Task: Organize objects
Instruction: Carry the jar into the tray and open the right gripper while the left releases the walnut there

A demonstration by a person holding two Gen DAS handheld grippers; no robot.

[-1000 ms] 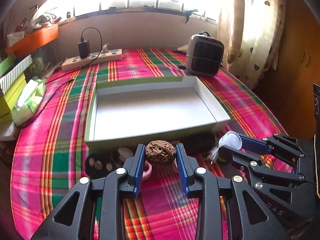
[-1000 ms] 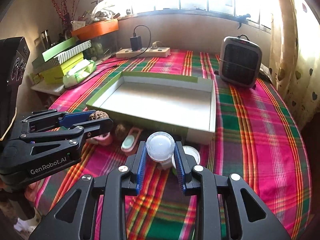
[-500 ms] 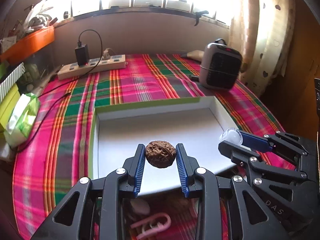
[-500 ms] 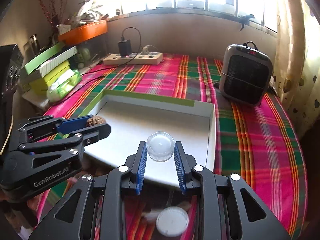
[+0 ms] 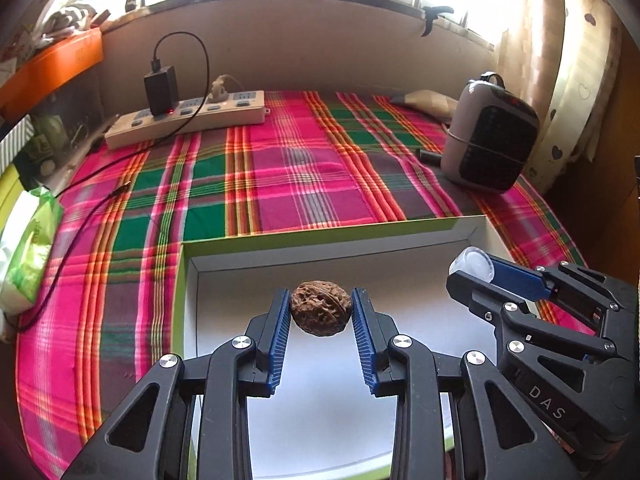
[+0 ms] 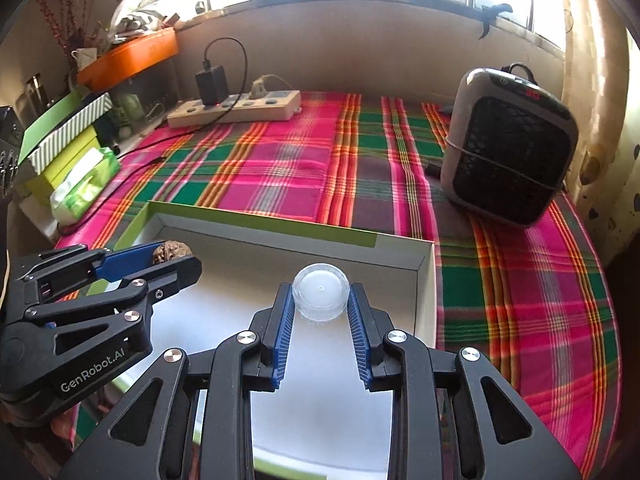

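Note:
My left gripper [image 5: 321, 314] is shut on a brown walnut [image 5: 321, 313] and holds it above the floor of the white tray with green rim [image 5: 320, 236]. The right gripper [image 6: 320, 298] is shut on a small clear round jar [image 6: 320, 297], also over the tray [image 6: 260, 222], near its right wall. In the left wrist view the right gripper [image 5: 478, 270] shows at the right with the jar [image 5: 472, 263]. The right wrist view has the left gripper [image 6: 176, 258] at the left with the walnut [image 6: 171, 251]. Both held things hang clear of the tray floor.
A small grey heater [image 6: 510, 146] stands on the plaid cloth beyond the tray's right corner. A power strip [image 5: 186, 120] with a charger lies along the back wall. A tissue pack [image 5: 26, 252] and stacked boxes [image 6: 68, 140] sit at the left edge.
Both grippers have carried the walnut and the jar forward from in front of the tray's near wall to above its floor. The loose items on the cloth have dropped out of view.

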